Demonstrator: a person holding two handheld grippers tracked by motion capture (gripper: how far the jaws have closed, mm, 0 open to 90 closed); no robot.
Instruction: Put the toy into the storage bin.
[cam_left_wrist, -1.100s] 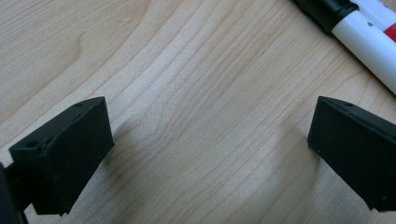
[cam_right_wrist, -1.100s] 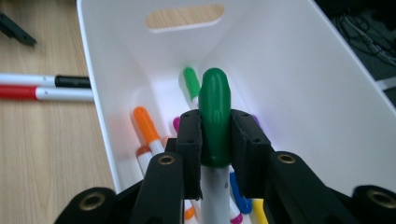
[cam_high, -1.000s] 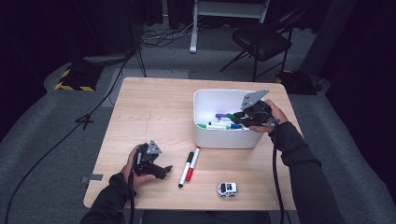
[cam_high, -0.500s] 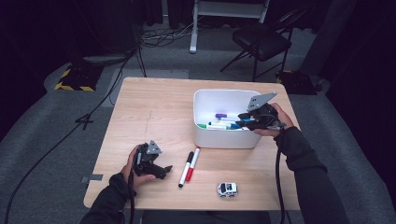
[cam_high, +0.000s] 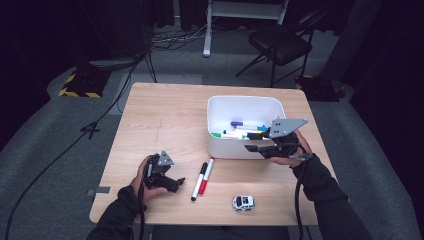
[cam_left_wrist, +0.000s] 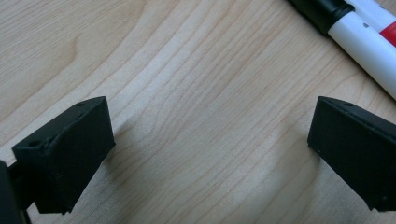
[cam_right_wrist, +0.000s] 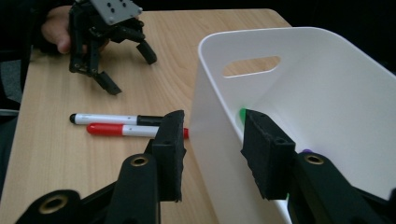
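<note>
A: Markers first: most of them lie in the white bin (cam_high: 240, 107) at the far right of the table (cam_high: 165, 115), purple, green and blue caps among them. Two more, a black-capped marker (cam_high: 198, 175) and a red-capped marker (cam_high: 206, 169), lie side by side on the wood just in front of the bin.

B: And the right gripper (cam_high: 256, 145)?

A: A second ago it reached into the bin over the pile. Now it has drawn back toward the person, to the bin's near right corner. Its jaws have just been opening, and they stand partly apart with nothing held. In the right gripper view the bin's near wall (cam_right_wrist: 210, 154) runs up between the two pads, which do not press on it.

B: So it let a marker go?

A: I'd judge so: one more marker dropped off, and the hand is free for the next.

B: The left gripper (cam_high: 172, 182)?

A: Resting on the table near the front left, jaws wide apart and empty, with the two loose markers just to its right. Those two are what is left; a toy car (cam_high: 243, 202) also sits by the front edge.
</note>
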